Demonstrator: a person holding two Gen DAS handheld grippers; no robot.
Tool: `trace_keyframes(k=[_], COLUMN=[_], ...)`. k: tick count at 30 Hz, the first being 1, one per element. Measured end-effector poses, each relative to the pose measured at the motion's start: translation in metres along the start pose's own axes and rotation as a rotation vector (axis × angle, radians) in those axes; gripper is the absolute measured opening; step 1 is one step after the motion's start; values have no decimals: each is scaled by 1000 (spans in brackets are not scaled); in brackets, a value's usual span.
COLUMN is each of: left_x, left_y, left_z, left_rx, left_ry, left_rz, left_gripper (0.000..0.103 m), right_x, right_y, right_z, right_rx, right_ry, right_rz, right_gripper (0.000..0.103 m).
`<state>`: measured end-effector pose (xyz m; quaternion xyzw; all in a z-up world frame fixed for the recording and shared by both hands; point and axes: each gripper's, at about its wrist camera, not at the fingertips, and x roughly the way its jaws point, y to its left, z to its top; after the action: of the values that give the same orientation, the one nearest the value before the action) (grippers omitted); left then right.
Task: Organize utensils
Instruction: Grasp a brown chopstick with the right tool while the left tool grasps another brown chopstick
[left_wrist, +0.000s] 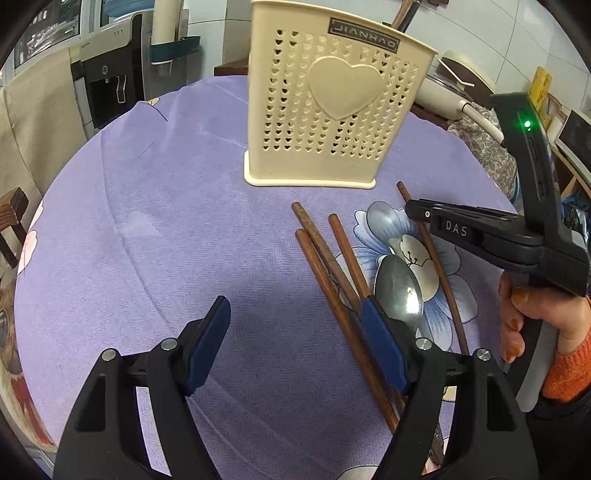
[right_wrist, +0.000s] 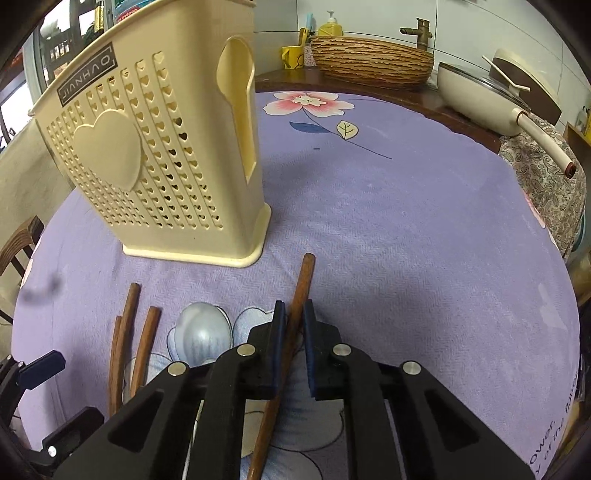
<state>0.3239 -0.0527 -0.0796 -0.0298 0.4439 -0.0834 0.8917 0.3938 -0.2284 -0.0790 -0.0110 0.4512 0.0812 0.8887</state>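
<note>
A cream perforated utensil holder (left_wrist: 328, 107) with a heart on its front stands upright on the purple tablecloth; it also shows in the right wrist view (right_wrist: 159, 162). Several brown wooden chopsticks (left_wrist: 325, 258) and two metal spoons (left_wrist: 399, 291) lie in front of it. My left gripper (left_wrist: 295, 332) is open above the cloth, its right finger beside the spoons. My right gripper (right_wrist: 293, 332) is closed around one chopstick (right_wrist: 301, 291) that lies on the cloth, the pads almost touching it. The right gripper also shows in the left wrist view (left_wrist: 417, 210).
A round table with a purple flowered cloth (right_wrist: 406, 221) carries everything. Behind it are a woven basket (right_wrist: 369, 61), a cream pan with a long handle (right_wrist: 491, 99) and a water dispenser (left_wrist: 107, 85). A wooden chair (right_wrist: 18, 247) stands at the left.
</note>
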Motion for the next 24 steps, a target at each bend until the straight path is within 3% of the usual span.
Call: trace_keyframes(k=[7, 17, 19, 24], left_x=[0, 10, 14, 14], left_y=[2, -10, -12, -10], left_z=[-3, -1, 3, 6], left_rx=[-38, 26, 39, 43], left_ry=[-3, 5, 7, 5], left_rz=[16, 75, 88, 112], left_gripper=[72, 69, 67, 45], right_x=[1, -2, -3, -3], right_y=[-3, 0, 0, -1], right_z=[0, -4, -5, -4], right_rx=[2, -2, -4, -1], right_ry=[-14, -22, -21, -18], right_rz=[11, 8, 5, 12], right_gripper=[10, 10, 10, 10])
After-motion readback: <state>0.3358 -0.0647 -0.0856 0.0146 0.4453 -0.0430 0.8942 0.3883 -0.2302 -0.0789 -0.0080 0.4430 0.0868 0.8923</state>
